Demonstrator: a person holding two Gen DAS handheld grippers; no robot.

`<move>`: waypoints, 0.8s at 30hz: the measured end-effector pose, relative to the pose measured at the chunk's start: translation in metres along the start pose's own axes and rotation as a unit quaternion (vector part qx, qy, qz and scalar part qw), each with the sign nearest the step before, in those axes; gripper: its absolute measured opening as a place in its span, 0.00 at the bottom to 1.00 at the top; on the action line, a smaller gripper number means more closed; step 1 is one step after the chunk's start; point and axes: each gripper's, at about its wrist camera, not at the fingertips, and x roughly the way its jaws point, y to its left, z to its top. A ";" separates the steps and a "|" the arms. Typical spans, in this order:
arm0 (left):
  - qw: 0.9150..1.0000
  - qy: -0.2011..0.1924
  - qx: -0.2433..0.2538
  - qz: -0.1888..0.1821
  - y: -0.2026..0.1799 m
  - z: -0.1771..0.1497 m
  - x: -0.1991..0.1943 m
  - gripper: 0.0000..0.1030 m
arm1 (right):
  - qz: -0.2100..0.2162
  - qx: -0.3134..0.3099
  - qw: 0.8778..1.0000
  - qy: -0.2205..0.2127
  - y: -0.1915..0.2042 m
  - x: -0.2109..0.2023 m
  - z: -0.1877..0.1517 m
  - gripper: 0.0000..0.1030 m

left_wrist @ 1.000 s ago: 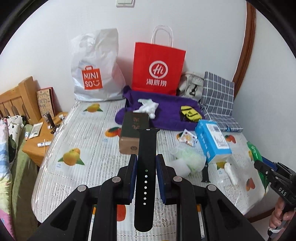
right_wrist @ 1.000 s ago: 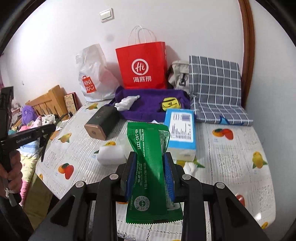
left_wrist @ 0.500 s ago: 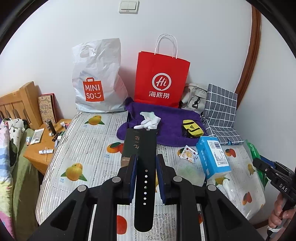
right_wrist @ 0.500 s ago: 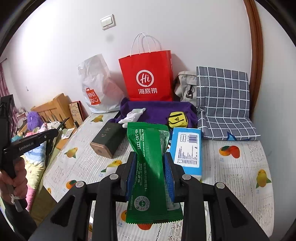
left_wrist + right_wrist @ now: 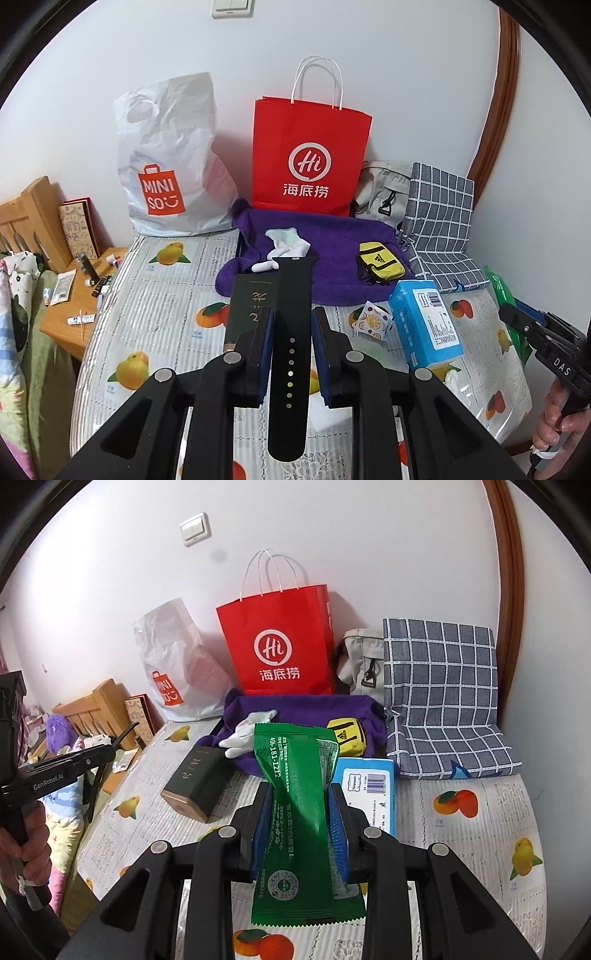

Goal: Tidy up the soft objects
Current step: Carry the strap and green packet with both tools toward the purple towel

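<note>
Both tools have lifted higher above the bed (image 5: 155,295) since a second ago, facing the red bag (image 5: 310,155). Left tool (image 5: 291,325) is clamped on a black watch strap (image 5: 291,332); right tool (image 5: 299,812) on a green packet (image 5: 299,812), likely bound for the purple towel (image 5: 332,236) before that bag.

- A home bedroom, used for storage as well.
- A wooden headboard (image 5: 27,218) stands by patterned bedding (image 5: 14,332) on the left.
- A wooden nightstand (image 5: 79,314) holds small tubes and bottles.
- A table under a fruit-print cover (image 5: 155,295) stands against a white wall.
- A MINISO plastic bag (image 5: 170,162), a red paper shopping bag (image 5: 308,155) and a checked cushion (image 5: 439,686) rest against the wall.
- A light switch (image 5: 195,528) is on that wall.
</note>
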 end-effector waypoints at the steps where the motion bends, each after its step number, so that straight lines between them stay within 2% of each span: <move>1: 1.000 0.002 0.000 0.000 0.000 0.001 0.003 0.19 | 0.000 0.000 1.000 0.001 -0.001 0.002 0.001 0.29; 24: 1.000 0.012 0.001 -0.012 0.003 0.047 0.066 0.19 | 0.009 -0.016 1.000 0.012 0.008 0.077 0.052 0.29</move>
